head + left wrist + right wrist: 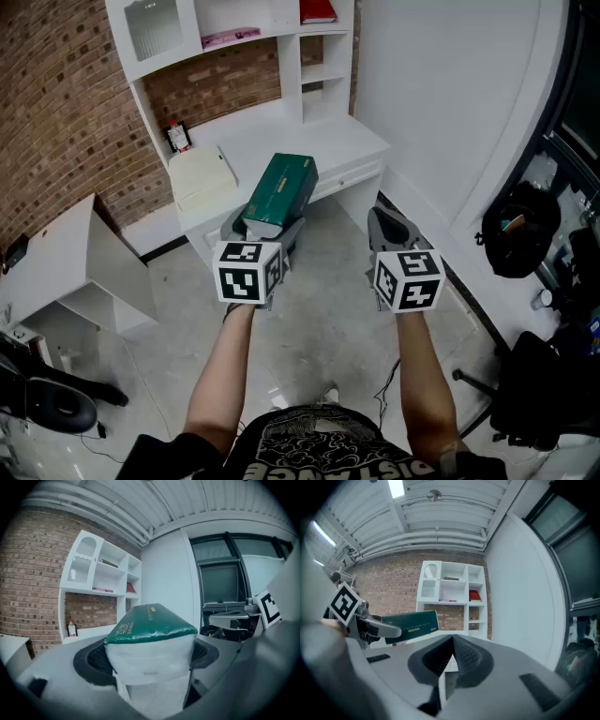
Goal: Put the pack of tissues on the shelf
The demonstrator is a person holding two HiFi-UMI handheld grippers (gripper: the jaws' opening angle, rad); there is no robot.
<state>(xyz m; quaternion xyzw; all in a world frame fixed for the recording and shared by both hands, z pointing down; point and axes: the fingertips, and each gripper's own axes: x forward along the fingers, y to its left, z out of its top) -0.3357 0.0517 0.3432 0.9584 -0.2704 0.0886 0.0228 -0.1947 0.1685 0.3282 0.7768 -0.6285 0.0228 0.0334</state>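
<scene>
Your left gripper (263, 230) clamped the green tissue pack (282, 190) between its jaws, in the air by the desk's (314, 141) front edge. The jaws of your right gripper (392, 225) were closed, empty.

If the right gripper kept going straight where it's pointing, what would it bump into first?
Probably the white desk below the shelves. The right gripper, shut and empty, aims there with nothing seen in between, though depth is unclear.
</scene>
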